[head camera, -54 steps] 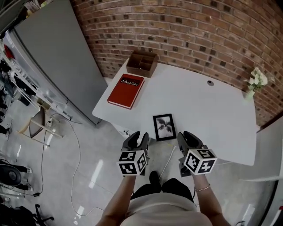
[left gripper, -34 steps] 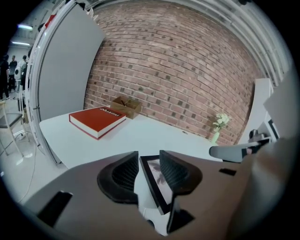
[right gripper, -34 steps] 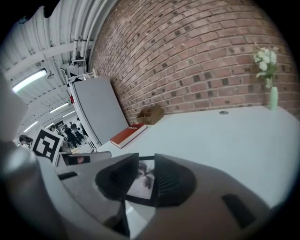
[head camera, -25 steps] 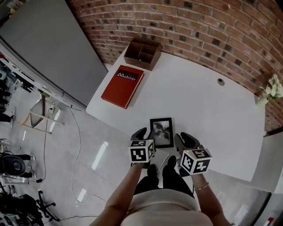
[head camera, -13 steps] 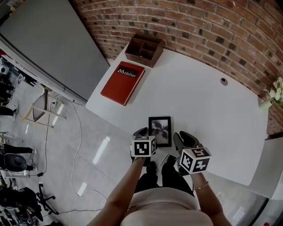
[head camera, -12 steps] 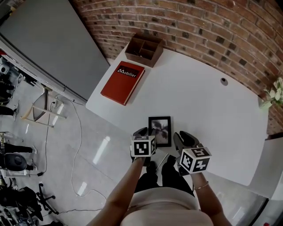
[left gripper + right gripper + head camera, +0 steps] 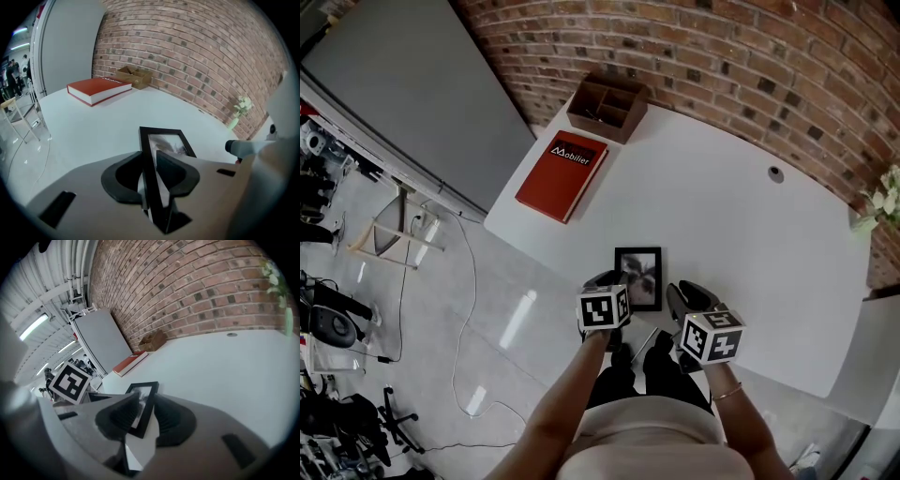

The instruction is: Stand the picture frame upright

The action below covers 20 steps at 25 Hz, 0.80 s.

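A black picture frame (image 7: 639, 272) with a grey leaf print lies near the front edge of the white table (image 7: 731, 225). My left gripper (image 7: 614, 280) is at its left side. In the left gripper view the frame's (image 7: 165, 138) left bar runs between the jaws of the left gripper (image 7: 149, 162), which are closing, and both pads touch it. My right gripper (image 7: 682, 293) hovers just right of the frame's near right corner. In the right gripper view the right gripper (image 7: 145, 400) stands open, and the frame (image 7: 143, 394) shows through the gap with bare table beside it.
A red book (image 7: 562, 176) lies at the table's left end, with a wooden divided box (image 7: 607, 108) behind it against the brick wall. A small vase of white flowers (image 7: 885, 199) stands far right. A cable hole (image 7: 775, 172) sits mid-back. A grey panel (image 7: 403, 94) stands to the left.
My left gripper has slid right onto the frame's left edge and its jaws have narrowed round it. The right gripper has barely moved.
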### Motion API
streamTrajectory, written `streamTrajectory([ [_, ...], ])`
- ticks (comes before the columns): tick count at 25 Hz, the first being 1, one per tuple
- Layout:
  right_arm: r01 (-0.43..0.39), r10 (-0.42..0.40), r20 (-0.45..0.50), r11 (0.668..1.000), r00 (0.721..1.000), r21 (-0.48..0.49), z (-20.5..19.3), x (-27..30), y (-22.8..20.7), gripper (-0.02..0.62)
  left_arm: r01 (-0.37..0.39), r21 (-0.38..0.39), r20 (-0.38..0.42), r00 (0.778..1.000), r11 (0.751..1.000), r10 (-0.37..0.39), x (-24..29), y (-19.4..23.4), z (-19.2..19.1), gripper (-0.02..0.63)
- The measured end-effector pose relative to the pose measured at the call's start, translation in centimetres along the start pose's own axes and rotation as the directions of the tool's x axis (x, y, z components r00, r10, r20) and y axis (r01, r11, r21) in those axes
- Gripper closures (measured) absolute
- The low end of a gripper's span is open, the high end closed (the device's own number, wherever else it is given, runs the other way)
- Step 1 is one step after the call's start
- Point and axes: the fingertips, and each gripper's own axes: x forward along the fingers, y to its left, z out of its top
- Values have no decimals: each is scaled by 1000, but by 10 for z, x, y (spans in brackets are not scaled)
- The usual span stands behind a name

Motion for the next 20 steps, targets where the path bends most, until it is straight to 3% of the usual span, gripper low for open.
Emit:
streamTrajectory([
  [6,-25,24,-54,999,998,-20,-11,8,2,506,6,-67,40,999,998,-4,-2,1,-2,538],
  [14,-31,29,-104,999,994,-13,-13,24,-3,505,1,-58,100,995,998,5,-5,-4,5,544],
  [20,-44,44,-134,999,990,4,-18,34,-5,486,38,-54,182,983,998,-27,-10,-7,12,543],
])
